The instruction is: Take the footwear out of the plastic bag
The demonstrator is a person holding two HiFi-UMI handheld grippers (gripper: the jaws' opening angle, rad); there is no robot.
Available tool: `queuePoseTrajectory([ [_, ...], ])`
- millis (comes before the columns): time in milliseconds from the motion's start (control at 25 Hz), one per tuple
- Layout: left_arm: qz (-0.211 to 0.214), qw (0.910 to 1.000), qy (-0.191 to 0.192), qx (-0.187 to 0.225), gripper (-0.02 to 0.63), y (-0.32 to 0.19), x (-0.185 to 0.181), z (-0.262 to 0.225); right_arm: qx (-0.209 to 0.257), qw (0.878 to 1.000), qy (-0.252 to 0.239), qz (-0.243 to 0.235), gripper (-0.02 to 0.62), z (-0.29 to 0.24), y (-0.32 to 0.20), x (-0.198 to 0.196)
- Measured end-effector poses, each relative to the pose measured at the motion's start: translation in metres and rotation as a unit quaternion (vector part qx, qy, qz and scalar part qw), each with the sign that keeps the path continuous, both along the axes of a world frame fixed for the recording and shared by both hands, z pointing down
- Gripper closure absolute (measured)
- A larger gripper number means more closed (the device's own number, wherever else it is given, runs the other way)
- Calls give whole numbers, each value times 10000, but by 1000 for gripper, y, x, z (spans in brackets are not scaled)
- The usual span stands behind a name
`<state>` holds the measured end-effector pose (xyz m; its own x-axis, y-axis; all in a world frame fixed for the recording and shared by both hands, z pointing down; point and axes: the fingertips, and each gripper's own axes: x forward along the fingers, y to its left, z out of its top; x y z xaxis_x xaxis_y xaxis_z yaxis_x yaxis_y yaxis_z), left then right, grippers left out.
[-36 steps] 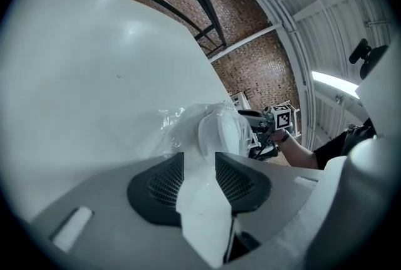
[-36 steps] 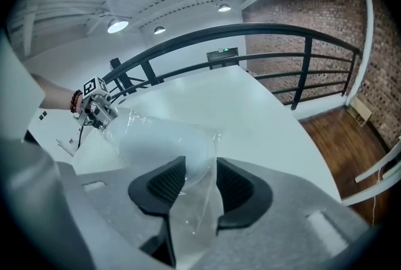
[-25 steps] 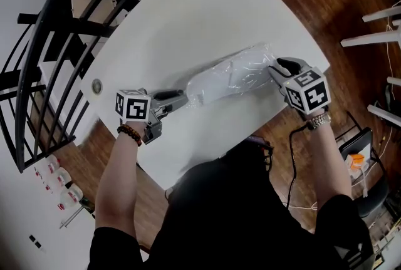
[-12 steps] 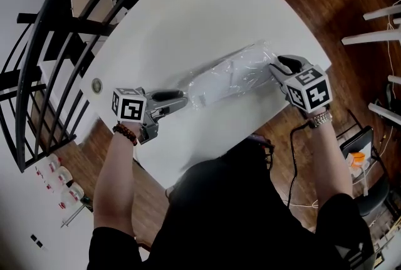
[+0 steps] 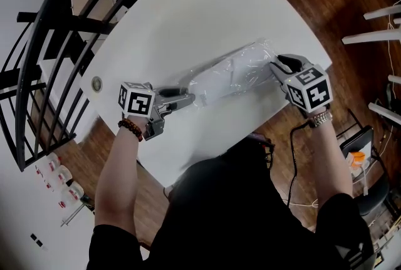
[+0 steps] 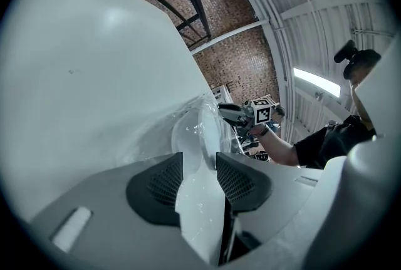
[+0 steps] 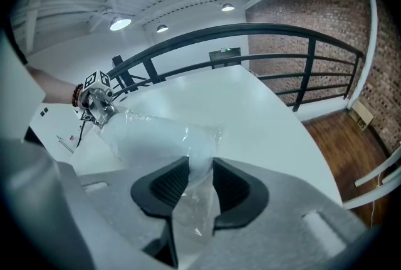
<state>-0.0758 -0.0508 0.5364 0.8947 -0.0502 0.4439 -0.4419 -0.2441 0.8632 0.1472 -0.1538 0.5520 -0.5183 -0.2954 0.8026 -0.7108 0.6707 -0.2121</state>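
Note:
A clear plastic bag (image 5: 241, 69) lies across the white table (image 5: 188, 18), with white footwear (image 5: 210, 84) inside it. My left gripper (image 5: 188, 98) is at the bag's left end. In the left gripper view its pads (image 6: 235, 178) are shut on the footwear's white end (image 6: 199, 137), where glints of plastic show. My right gripper (image 5: 274, 67) holds the bag's right end. Its jaws have just been closing, and in the right gripper view crumpled plastic (image 7: 197, 162) is pinched between them. The bag (image 7: 150, 134) stretches away toward the left gripper (image 7: 100, 109).
A black railing (image 5: 56, 31) runs along the table's far left side. A small round fitting (image 5: 96, 84) sits in the table near its left edge. The near table edge is close to my body. Wooden floor and a chair (image 5: 360, 150) lie to the right.
My left gripper has shifted slightly to the right, toward the bag. The right gripper has kept its place on the bag's end.

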Motion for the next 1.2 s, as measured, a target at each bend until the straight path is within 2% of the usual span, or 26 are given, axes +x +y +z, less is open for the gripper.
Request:
queuePoseTrajectory([
  [240, -164, 9998, -31, -142, 423, 0, -1, 6, 2, 10000, -80, 26, 486, -1, 2, -1],
  [480, -294, 9991, -234, -218, 408, -1, -4, 14, -55, 9998, -157, 67, 486, 1, 3, -2],
  [760, -373, 9987, -196, -274, 396, -2, -3, 15, -71, 9998, -157, 101, 486, 3, 3, 0],
  [800, -406, 9986, -209, -254, 409, -3, -4, 15, -68, 9998, -169, 104, 486, 2, 3, -1],
  [920, -563, 9979, -296, -141, 539, -6, -11, 15, -56, 9994, -285, 173, 492, -3, 3, -1],
  [1200, -729, 9969, -289, -15, 558, -8, -14, 11, -304, 9931, -978, 573, 516, -10, 5, 5],
])
